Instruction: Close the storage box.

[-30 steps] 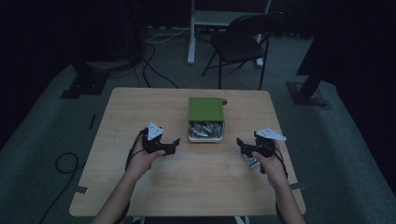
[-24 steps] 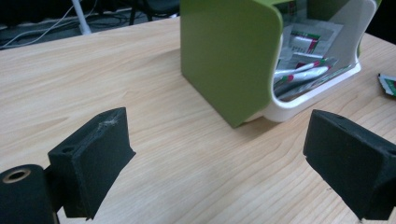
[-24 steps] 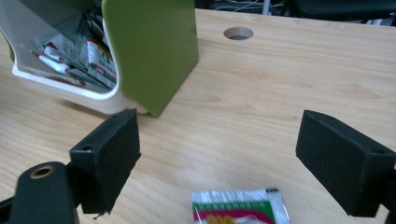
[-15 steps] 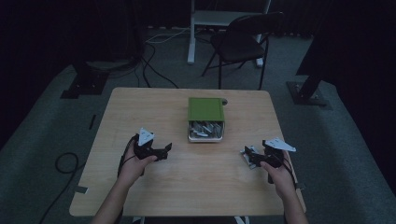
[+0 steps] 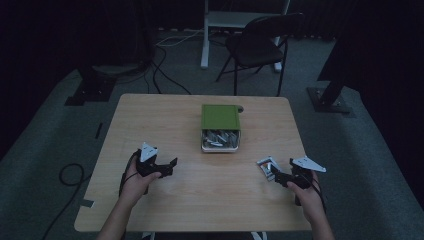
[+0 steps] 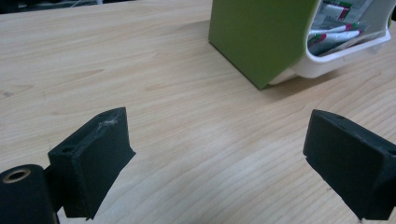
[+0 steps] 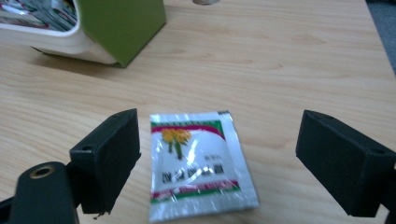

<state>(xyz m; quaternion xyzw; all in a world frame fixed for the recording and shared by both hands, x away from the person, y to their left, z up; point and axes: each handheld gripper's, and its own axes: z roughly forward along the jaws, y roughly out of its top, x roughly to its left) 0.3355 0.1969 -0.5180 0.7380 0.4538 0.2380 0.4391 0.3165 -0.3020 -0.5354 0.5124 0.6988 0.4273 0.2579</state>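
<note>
A green-and-white box (image 5: 220,127) holding several packets sits at the table's middle, its open end facing the person. It appears at the upper right in the left gripper view (image 6: 261,42) and at the upper left in the right gripper view (image 7: 119,25). A silvery sachet (image 7: 198,163) with red and green print lies flat on the wood between the wide-apart jaws of my right gripper (image 7: 219,158). From above, the sachet (image 5: 266,167) lies just left of that gripper (image 5: 276,177). My left gripper (image 5: 171,167) is open and holds nothing (image 6: 217,158), well left of the box.
The wooden table (image 5: 165,115) has bare wood around the box. A small round object (image 5: 240,108) sits behind the box's far right corner. A dark chair (image 5: 260,45), a white desk leg (image 5: 205,35), floor cables (image 5: 165,60) and black stands (image 5: 327,97) lie beyond.
Both hands have drawn back toward the person and outward, the left going left, the right going right. The sachet has stayed on the table in front of the right gripper.
</note>
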